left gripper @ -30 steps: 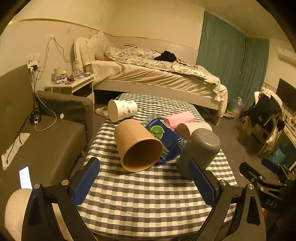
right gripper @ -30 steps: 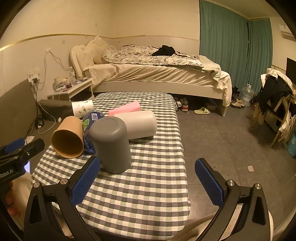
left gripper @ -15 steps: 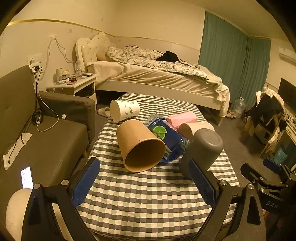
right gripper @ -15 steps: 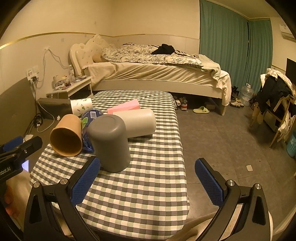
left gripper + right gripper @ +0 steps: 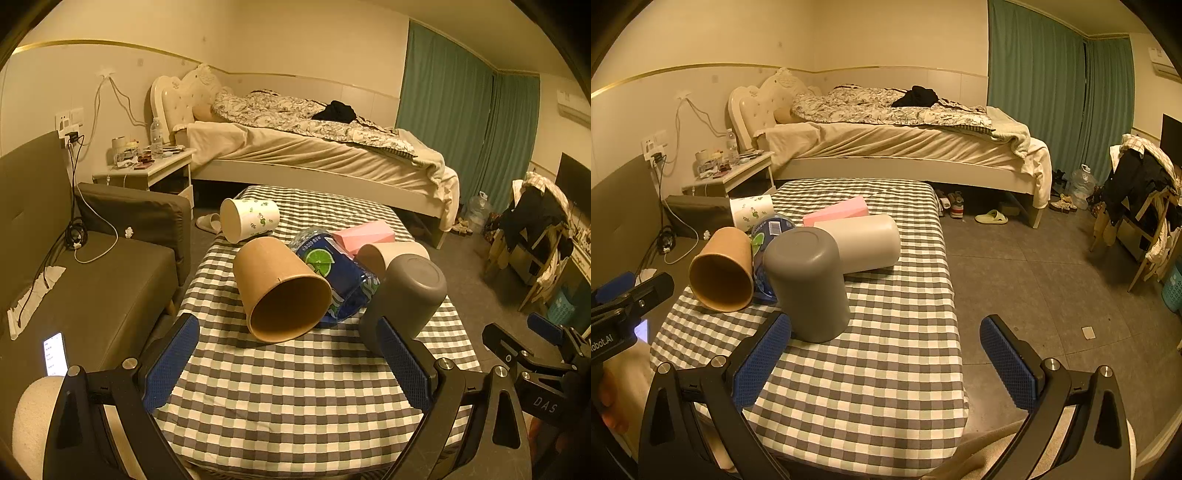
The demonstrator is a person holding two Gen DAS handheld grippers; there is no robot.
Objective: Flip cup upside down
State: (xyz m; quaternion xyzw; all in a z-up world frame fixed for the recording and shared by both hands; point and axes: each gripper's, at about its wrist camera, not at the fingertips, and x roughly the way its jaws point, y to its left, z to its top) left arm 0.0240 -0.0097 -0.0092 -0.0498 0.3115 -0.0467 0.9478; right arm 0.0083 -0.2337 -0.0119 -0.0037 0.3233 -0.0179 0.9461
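A grey cup [image 5: 406, 295] [image 5: 807, 284] stands upside down on the checked table [image 5: 295, 387] [image 5: 871, 369]. A brown paper cup [image 5: 280, 288] [image 5: 722, 269] lies on its side, mouth toward me. A beige cup [image 5: 866, 242] [image 5: 376, 254] and a white patterned cup [image 5: 249, 219] [image 5: 751, 216] also lie on their sides. My left gripper [image 5: 288, 365] is open and empty, short of the brown cup. My right gripper [image 5: 886, 354] is open and empty, its left finger [image 5: 761, 358] close to the grey cup's base.
A blue bottle pack [image 5: 336, 273] and a pink box [image 5: 364, 234] lie among the cups. A grey sofa [image 5: 92, 280] is left of the table, with a bed [image 5: 905, 144] behind it and a chair with clothes [image 5: 1137, 206] at right.
Both grippers have drawn slightly back and up from the table. The cups have not moved.
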